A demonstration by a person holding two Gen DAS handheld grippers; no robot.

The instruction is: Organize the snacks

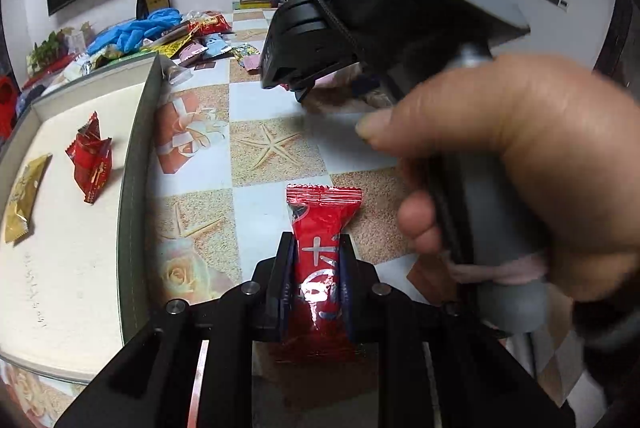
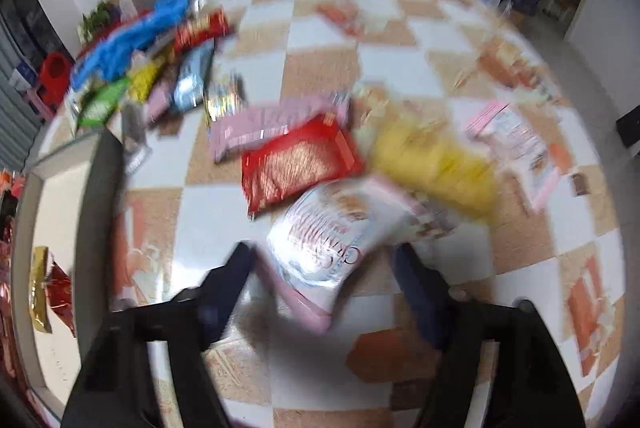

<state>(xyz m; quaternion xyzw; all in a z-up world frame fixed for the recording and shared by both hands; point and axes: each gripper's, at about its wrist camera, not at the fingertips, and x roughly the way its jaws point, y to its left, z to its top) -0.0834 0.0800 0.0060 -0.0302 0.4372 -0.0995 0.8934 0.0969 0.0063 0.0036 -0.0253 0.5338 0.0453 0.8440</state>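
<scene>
Left claw (image 1: 316,268) at bottom centre: matte black fingers, dark blue pads, round silver screws on the black frame. Right claw (image 2: 324,260), blurred: same black fingers, blue pads. Right of frame, a hand (image 1: 520,163) on a grey handle, braided black cable above.

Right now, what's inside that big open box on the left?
Two snacks lie in the box: a red packet and a gold packet, apart on its pale floor. The box's far left part runs out of the picture, so anything there is unseen.
</scene>
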